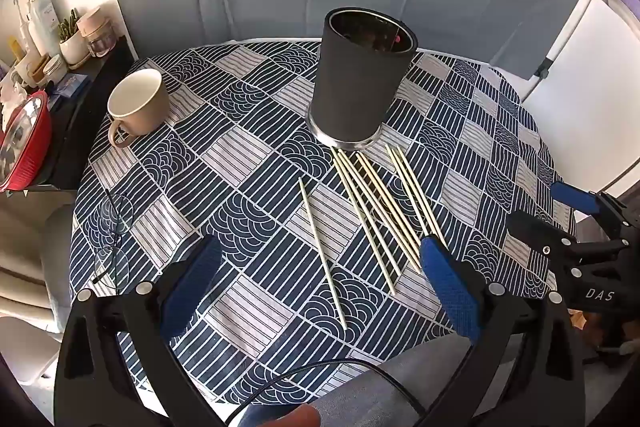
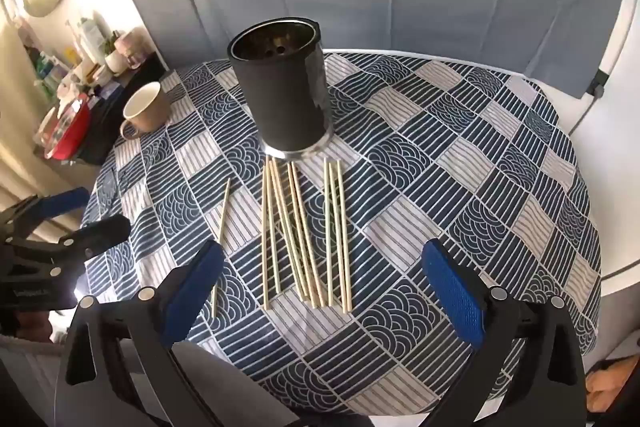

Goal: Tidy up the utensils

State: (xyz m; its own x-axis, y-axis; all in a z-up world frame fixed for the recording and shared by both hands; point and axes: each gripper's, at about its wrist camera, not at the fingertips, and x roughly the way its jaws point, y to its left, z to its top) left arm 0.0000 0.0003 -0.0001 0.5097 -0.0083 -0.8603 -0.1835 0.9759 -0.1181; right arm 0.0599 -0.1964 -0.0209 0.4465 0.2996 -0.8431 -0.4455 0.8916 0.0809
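two grippers hover over a round table [image 2: 500, 163] covered in a navy-and-white patterned cloth, both tilted downward. the left gripper [image 1: 320, 291] has its blue-padded jaws spread wide apart with nothing between them but cloth and one stray stick. the right gripper [image 2: 324, 291] is likewise fully spread, gripping nothing. a loose bunch of pale wooden chopsticks [image 2: 304, 231] lies flat at the middle of both views — their far ends just beside the base of a tall dark cylindrical holder [image 2: 284, 91] with a metal rim, which stands upright in the upper centre. a single chopstick [image 1: 322, 253] lies apart, left of the bunch. a beige ceramic mug [image 1: 138, 105] sits at left, and clear-lensed glasses [image 1: 114, 239] rest near the table's left edge.
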